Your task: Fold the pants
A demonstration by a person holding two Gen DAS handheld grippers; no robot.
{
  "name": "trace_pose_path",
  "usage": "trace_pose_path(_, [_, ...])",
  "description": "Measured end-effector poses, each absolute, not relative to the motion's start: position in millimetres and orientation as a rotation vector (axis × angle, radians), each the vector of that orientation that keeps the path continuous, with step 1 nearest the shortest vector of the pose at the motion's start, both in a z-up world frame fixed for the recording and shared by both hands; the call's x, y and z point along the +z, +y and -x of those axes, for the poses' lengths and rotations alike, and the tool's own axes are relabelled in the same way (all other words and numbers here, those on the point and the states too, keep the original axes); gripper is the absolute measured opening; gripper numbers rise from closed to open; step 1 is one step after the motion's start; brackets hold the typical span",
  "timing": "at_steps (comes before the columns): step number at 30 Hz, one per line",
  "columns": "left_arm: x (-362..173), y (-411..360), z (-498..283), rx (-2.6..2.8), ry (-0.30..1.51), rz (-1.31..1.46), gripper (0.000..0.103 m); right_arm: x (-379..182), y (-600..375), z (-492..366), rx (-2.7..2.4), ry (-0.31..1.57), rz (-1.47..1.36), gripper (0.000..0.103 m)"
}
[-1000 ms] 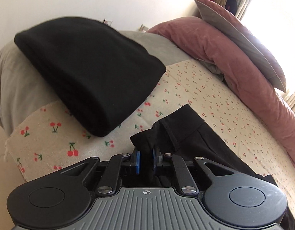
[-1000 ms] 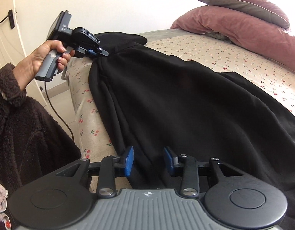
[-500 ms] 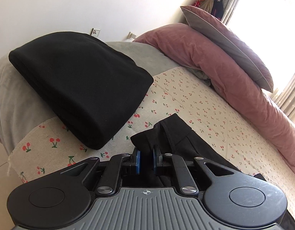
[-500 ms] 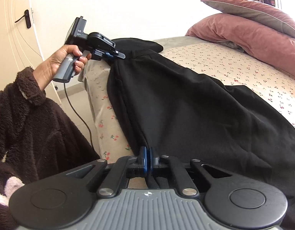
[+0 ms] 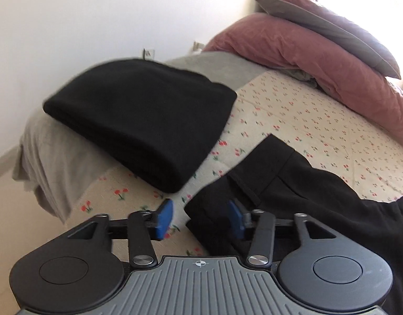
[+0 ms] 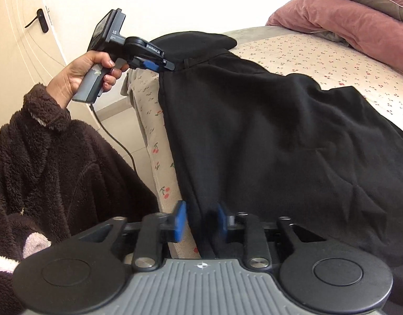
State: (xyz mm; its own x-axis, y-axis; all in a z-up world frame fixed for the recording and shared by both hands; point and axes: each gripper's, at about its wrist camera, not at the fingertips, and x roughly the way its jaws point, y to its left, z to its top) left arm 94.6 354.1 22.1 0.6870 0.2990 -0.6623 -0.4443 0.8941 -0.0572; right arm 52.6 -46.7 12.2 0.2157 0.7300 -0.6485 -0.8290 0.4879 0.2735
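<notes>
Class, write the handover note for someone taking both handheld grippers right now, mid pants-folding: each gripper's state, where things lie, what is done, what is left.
Left gripper: jaws opening, pads clear of the cloth; the pants' waistband corner lies between them on the bed.
Right gripper: jaws opening, the pants' edge between the pads, not pinched.
Pants: spread along the near edge of the cherry-print bedspread, partly hanging over the side.
A folded black garment sits at the bed's corner.
Done: pants laid out.
Left: every fold, it appears.
</notes>
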Motion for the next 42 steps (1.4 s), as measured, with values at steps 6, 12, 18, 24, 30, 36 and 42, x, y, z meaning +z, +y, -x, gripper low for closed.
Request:
trace_pose_path(6, [52.2,316.0,-109.9,0.309,0.613,0.094,0.068,31.6,-79.3,-92.7,0.920,0.786,0.033,0.045])
trace_pose_path(12, [37.2,265.2,-172.3,0.027,0.680,-0.014,0.068,35.4,-87.4,-159.6,0.758,0.766,-0.062,0.047])
trace_pose_path(18, [5.9,239.6,-219.2,-0.120,0.635,-0.153,0.068,26.8,-76.0,-218.4,0.672,0.765,-0.118,0.047])
trace_pose_path(24, [-27.3,252.9,-252.4,-0.056,0.674,-0.160,0.068,13.3,-46.0,-271.9,0.634,0.775,-0.138,0.047])
trace_pose_path(30, [-38.0,277.1,-252.3,-0.013,0.652,-0.061,0.070,-12.5,-21.5,-291.8,0.671,0.822,-0.160,0.004])
trace_pose_path(36, [-35.4,308.8,-248.5,0.185,0.620,0.059,0.061,-10.7,-21.6,-284.6,0.582,0.705,-0.183,0.001])
trace_pose_path(42, [-32.1,295.9,-249.0,0.300,0.627,-0.051,0.065,-23.6,-13.1,-301.9,0.447,0.726,-0.109,0.000])
